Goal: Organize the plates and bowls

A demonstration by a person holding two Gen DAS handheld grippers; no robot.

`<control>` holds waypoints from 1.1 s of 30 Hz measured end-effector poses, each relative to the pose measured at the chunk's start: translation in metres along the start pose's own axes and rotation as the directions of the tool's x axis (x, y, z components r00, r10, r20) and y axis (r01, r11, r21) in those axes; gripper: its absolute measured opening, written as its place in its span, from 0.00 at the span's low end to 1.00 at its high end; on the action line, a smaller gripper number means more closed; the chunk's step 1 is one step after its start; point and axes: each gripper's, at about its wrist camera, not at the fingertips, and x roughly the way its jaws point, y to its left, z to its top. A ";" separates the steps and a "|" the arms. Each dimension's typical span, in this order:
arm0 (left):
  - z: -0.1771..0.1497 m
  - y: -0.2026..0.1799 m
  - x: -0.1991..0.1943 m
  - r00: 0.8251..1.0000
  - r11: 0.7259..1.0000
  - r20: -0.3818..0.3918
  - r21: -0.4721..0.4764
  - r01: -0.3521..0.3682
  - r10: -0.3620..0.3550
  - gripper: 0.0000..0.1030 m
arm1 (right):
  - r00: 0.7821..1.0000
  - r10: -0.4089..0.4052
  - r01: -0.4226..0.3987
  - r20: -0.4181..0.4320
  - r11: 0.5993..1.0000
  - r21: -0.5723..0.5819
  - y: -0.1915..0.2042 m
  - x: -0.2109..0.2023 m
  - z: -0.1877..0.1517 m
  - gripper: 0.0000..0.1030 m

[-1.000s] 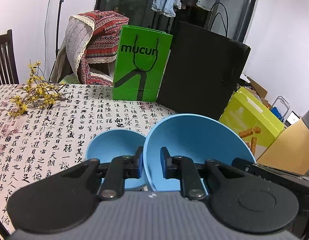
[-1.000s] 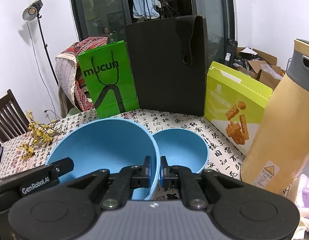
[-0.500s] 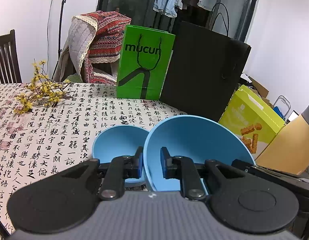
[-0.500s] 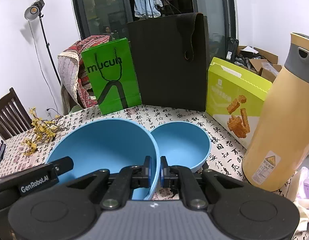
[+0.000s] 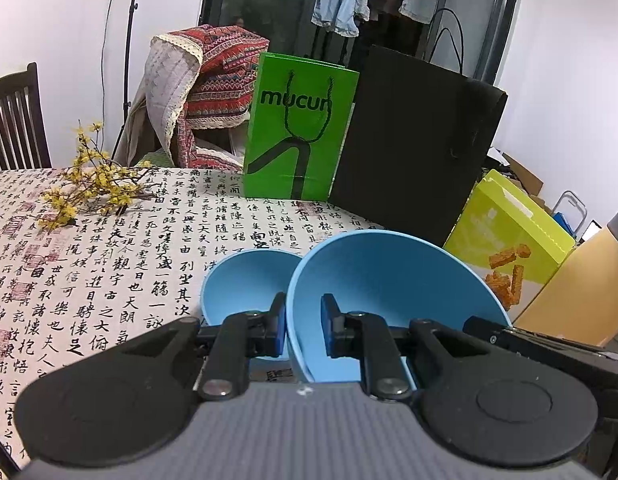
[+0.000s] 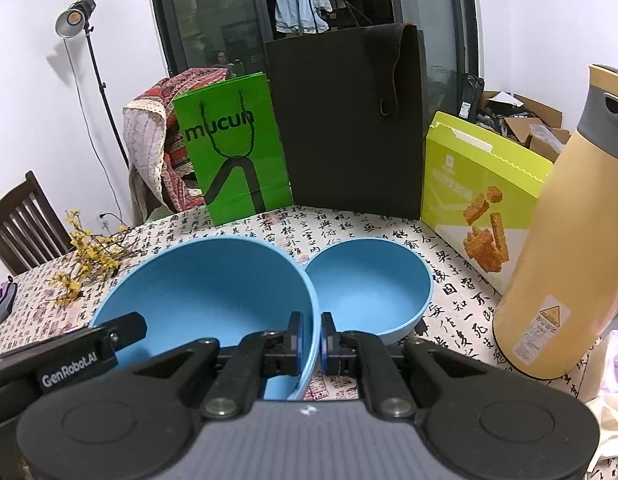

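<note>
Matte plastic fills your left wrist view: a large round sky-blue bowl (image 5: 393, 280) with a thin smooth rim, its left edge pinched between the pads of your left gripper (image 5: 303, 330), jaws drawn narrow on that rim. Just left of it and partly behind the gripper's left finger sits a smaller round sky-blue bowl (image 5: 249, 280) of the same matte finish, on a cream tablecloth printed with black calligraphy (image 5: 109, 264). A sprig of small yellow blossoms (image 5: 89, 184) lies on the cloth well to the left. At the table's far edge stand a glossy green paper bag with rope handles (image 5: 301, 132) and a flat black paper bag (image 5: 417, 148).

From your right wrist view, your right gripper (image 6: 312, 340) is clamped narrow on the large bowl's right rim (image 6: 205, 284), one pad inside and one outside. The smaller bowl (image 6: 369, 284) rests just right of it, rims close together. A lime-green cardboard snack box (image 6: 477, 184) and a tall smooth tan flask with a grey lid (image 6: 565, 256) stand to the right; white walls and a dark glass door lie beyond.
</note>
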 end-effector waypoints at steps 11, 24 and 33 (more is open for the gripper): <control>-0.001 0.016 -0.008 0.999 0.999 0.011 -0.017 -0.035 0.035 0.17 | 0.999 0.036 -0.036 -0.003 0.999 -0.018 0.015 0.001 -0.002 0.08; -0.001 0.050 -0.025 0.995 0.994 0.031 -0.059 -0.091 0.093 0.17 | 0.996 0.093 -0.094 -0.009 0.994 -0.059 0.049 0.002 -0.004 0.08; -0.001 0.074 -0.034 0.990 0.987 0.037 -0.095 -0.131 0.135 0.17 | 0.991 0.134 -0.135 -0.021 0.987 -0.092 0.078 0.005 -0.007 0.08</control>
